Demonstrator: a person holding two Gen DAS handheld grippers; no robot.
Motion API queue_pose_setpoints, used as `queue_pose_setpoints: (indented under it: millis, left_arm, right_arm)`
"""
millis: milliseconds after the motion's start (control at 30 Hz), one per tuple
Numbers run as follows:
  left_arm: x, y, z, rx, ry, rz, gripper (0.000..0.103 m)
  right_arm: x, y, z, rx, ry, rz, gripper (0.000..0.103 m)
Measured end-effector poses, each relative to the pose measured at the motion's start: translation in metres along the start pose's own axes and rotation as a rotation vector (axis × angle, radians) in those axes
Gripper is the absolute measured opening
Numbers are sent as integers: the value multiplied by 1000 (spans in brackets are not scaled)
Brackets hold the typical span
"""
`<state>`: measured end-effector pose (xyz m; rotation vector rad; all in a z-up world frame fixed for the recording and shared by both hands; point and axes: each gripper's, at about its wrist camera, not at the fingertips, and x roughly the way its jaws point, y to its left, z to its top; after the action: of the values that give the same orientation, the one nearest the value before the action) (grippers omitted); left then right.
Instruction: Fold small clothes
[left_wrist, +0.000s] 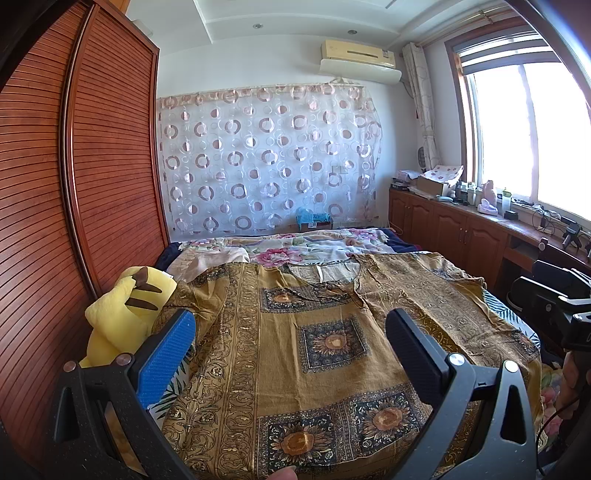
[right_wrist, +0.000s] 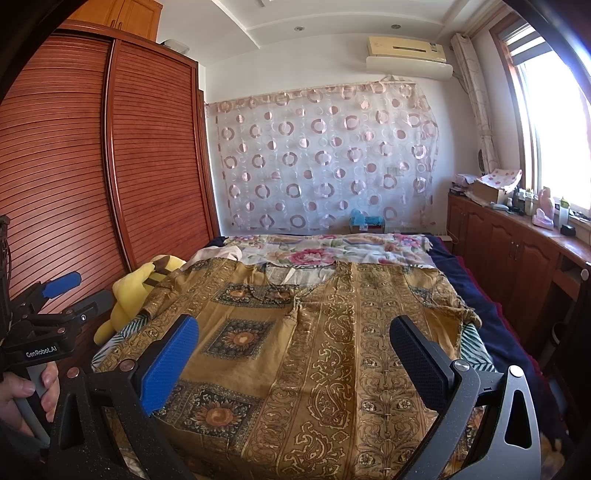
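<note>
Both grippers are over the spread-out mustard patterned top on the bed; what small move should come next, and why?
Probably lower the left gripper toward the sleeve edge beside the yellow plush toy and close on it. The patterned top lies flat and unfolded, neckline away from the cameras, and both the left gripper and the right gripper are open and hold nothing, so gripping an edge looks like the first fold step.

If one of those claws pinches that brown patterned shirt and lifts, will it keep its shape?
Probably not. The brown shirt lies flat with soft wrinkles, so it is likely thin and floppy, sagging from the pinch. It looks light. Both the left gripper and the right gripper are open.
</note>
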<state>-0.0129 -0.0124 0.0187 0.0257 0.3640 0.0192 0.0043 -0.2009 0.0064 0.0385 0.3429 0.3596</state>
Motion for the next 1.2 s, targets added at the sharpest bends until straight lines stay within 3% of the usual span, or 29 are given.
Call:
queue_pose_setpoints:
  millis: [433, 600, 900, 1200]
  left_arm:
    - [1, 4, 1, -14, 54, -5, 103]
    - [18, 14, -14, -13, 88, 3, 103]
    - [61, 60, -40, -20, 178, 58, 103]
    - [97, 110, -43, -47, 226, 88, 103]
  right_arm:
    - [16, 3, -4, -16, 37, 23, 103]
    - [30, 4, -6, -36, 68, 35, 103]
    - [75, 7, -10, -108, 133, 80, 103]
    - [115, -3, -4, -121, 212, 134, 102]
